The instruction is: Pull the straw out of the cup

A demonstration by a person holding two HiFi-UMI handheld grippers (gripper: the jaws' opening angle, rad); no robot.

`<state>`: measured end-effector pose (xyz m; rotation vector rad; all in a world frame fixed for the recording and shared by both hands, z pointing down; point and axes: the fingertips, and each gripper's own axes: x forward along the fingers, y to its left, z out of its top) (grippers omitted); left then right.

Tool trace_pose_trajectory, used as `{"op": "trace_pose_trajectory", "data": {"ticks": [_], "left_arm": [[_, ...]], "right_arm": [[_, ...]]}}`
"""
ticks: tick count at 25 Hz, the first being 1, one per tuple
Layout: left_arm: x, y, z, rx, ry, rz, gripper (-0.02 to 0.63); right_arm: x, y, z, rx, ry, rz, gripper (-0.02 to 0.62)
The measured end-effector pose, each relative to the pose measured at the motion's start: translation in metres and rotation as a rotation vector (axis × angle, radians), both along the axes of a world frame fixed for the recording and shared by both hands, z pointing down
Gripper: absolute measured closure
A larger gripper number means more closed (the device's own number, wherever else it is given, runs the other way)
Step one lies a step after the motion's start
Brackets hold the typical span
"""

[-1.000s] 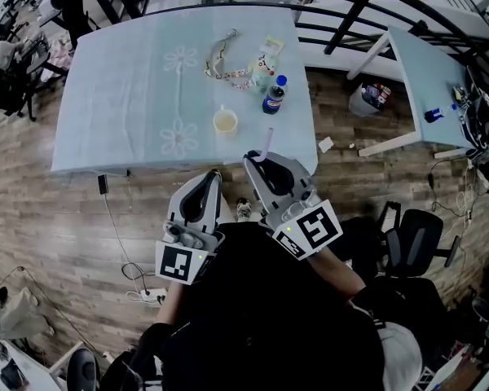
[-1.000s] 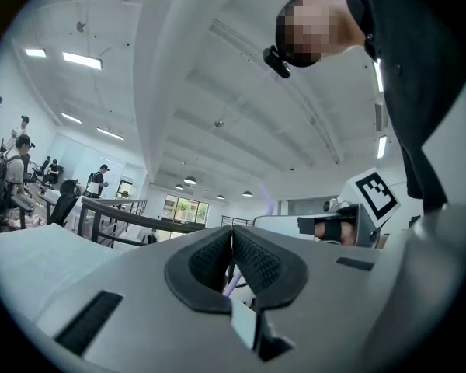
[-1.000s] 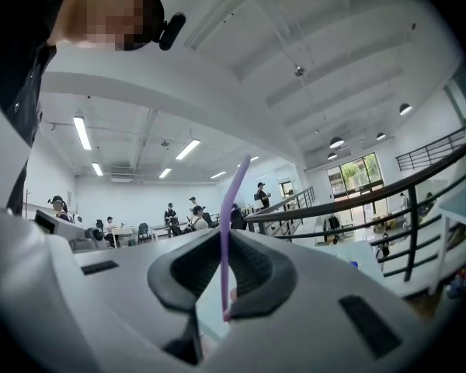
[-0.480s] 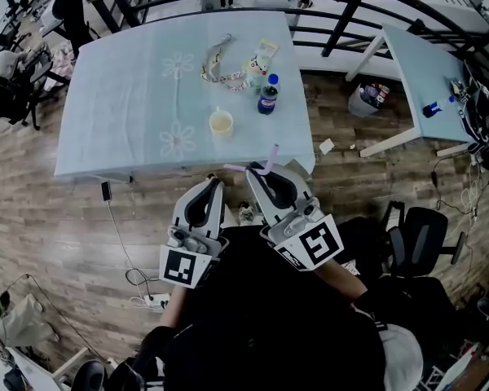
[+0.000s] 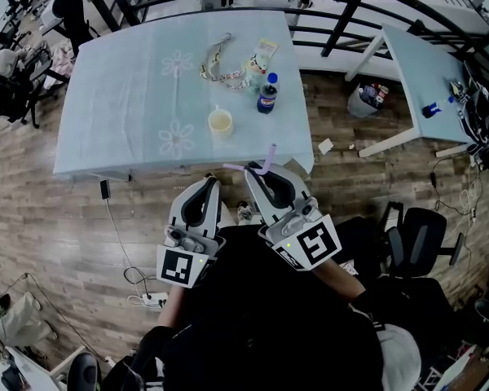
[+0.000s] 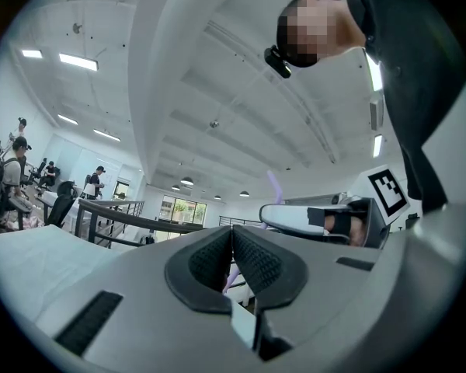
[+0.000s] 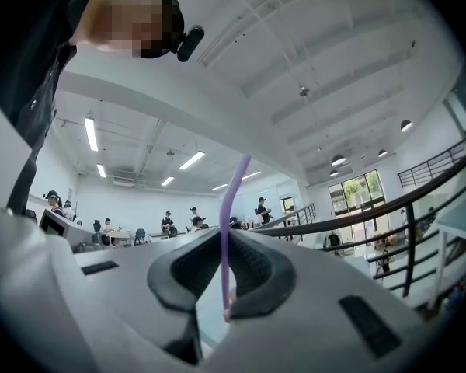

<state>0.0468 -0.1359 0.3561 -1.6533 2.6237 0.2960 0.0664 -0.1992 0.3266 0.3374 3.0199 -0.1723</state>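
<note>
A purple straw (image 5: 266, 158) stands up out of my right gripper (image 5: 255, 170), which is shut on its lower end just off the near edge of the pale blue table (image 5: 114, 96). Seen from the right gripper view, the straw (image 7: 233, 193) runs up between the pressed pads of the right gripper (image 7: 222, 243). The cup (image 5: 221, 121) of yellowish drink stands on the table, well ahead of both grippers, with no straw in it. To the left, my left gripper (image 5: 213, 182) is shut on nothing; its pads (image 6: 248, 259) meet.
Beyond the cup are a blue-capped bottle (image 5: 266, 96), a lanyard (image 5: 218, 63) and a small packet (image 5: 265, 50). A black railing (image 5: 334, 6) runs behind the table. Wooden floor lies below the grippers, with a cable (image 5: 118, 218) at the left.
Both grippers have drawn back a little from the table's near edge, the right one taking the straw with it. Over the last half second nothing moved.
</note>
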Motion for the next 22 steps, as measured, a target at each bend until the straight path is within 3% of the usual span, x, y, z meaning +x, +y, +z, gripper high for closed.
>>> {"op": "trace_pose_trajectory", "data": {"ticks": [10,22], "left_arm": [[-0.005,0.013,0.003,-0.008,0.010,-0.053,0.591],[-0.004,0.004,0.006,-0.011,0.011,-0.031,0.591]], "right_arm": [[-0.007,0.008,0.004,0.006,0.011,-0.033,0.560],[-0.009,0.003,0.010,0.007,0.027,-0.023,0.560]]}}
